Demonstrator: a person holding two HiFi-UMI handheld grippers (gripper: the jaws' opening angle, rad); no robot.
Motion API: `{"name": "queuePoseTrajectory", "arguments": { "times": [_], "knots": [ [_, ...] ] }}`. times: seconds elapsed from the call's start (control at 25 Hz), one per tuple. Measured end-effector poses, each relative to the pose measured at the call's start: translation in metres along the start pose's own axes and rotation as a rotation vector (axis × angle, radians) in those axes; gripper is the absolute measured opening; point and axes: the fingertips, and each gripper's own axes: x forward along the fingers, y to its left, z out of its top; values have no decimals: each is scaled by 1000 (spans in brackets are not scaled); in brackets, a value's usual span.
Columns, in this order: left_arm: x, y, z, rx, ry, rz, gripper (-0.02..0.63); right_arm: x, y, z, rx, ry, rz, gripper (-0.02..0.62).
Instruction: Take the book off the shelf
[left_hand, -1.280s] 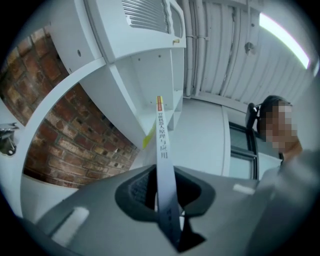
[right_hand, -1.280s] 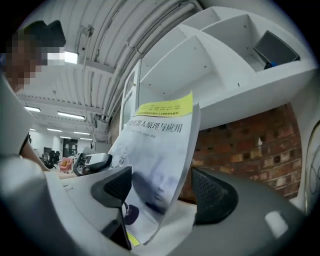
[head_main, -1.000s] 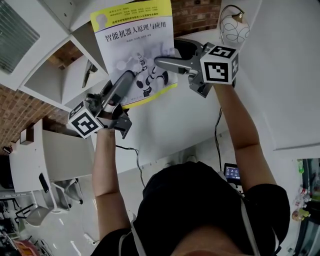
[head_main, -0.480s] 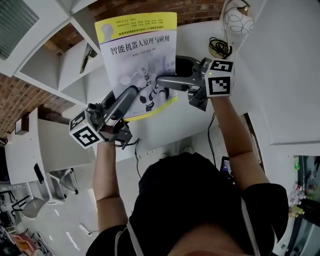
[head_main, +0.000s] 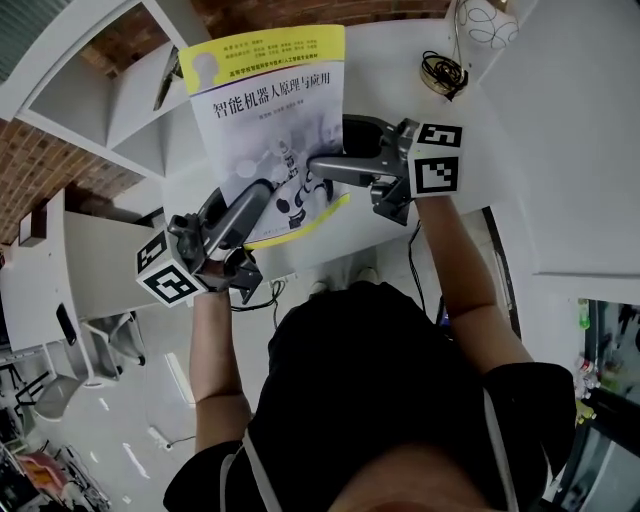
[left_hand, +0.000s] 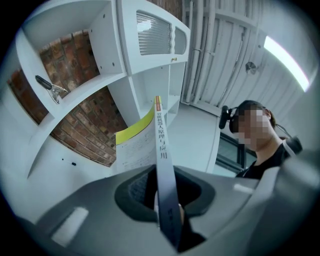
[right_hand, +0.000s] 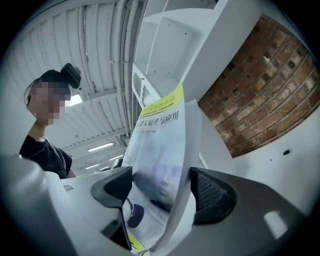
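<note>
The book (head_main: 270, 120), white with a yellow band and a robot picture on its cover, is held up in the air, clear of the white shelf (head_main: 130, 90). My left gripper (head_main: 262, 195) is shut on the lower end of its spine (left_hand: 162, 150), and the pads pinch it in the left gripper view (left_hand: 167, 210). My right gripper (head_main: 330, 145) stands wide at the book's right edge. One finger (head_main: 325, 165) lies on the cover. In the right gripper view (right_hand: 160, 192) the bowed book (right_hand: 160, 150) sits between the pads, and the right pad's face shows bare.
The shelf's compartments (left_hand: 115, 75) back onto a brick wall, and a metal clip (left_hand: 50, 87) lies in one. A coiled cable (head_main: 443, 72) and a patterned lamp (head_main: 490, 20) rest on the white surface at upper right. A white table (head_main: 100, 290) stands lower left.
The book and both grippers have drifted slightly left and down, away from the shelf. The hold on the book looks unchanged.
</note>
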Motion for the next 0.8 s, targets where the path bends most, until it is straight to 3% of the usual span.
{"name": "queuePoseTrajectory", "arguments": {
  "times": [0.28, 0.8],
  "knots": [
    [1, 7, -3, -61, -31, 41, 69, -2, -7, -4, 56, 38, -5, 359],
    [0, 8, -3, -52, -15, 101, 69, 2, -10, -8, 97, 75, -21, 351]
  ]
}}
